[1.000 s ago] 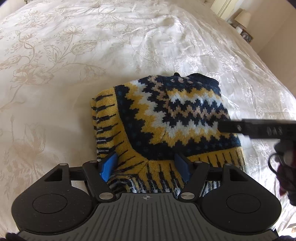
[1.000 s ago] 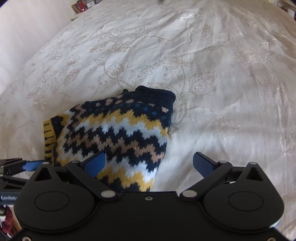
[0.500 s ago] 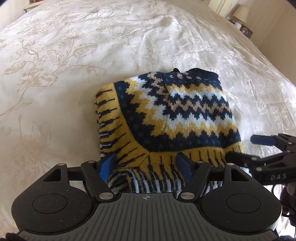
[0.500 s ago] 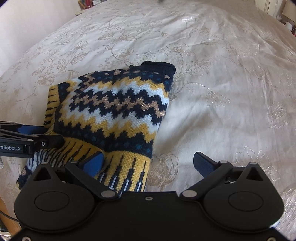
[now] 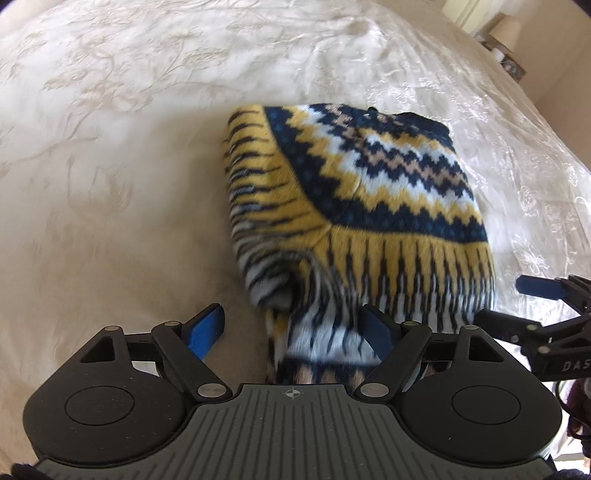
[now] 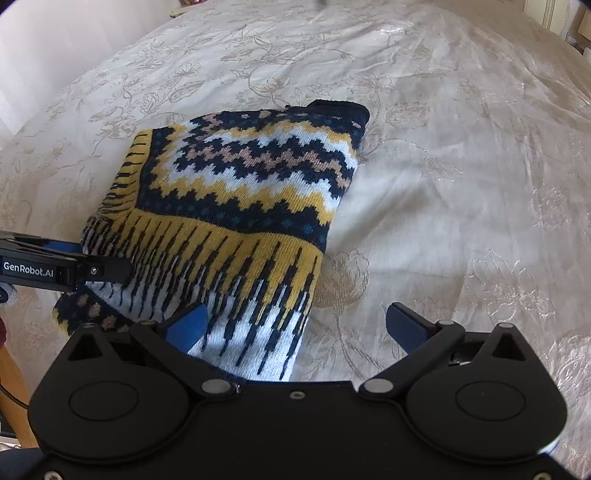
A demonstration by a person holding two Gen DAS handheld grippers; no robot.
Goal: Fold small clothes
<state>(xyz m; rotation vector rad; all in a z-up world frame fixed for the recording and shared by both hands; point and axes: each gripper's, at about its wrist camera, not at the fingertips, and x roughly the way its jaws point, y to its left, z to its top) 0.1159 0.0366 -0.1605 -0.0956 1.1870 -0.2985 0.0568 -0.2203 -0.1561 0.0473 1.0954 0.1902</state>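
Note:
A small knitted sweater in navy, yellow and white zigzag lies partly folded on the bed; it also shows in the right wrist view. My left gripper is open at the sweater's near left corner, with the loose near part of the knit between its jaws. My right gripper is open over the sweater's near right edge, its left pad above the knit, its right one over the bedspread. Each gripper shows in the other's view: the right gripper and the left gripper.
A cream floral bedspread covers the bed all around the sweater. A lamp on a bedside stand sits at the far right. A wooden edge shows at the lower left.
My left gripper has slid left along the near edge and opened wider. My right gripper has drawn back toward the near edge. The sweater's near part now lies bunched and lower.

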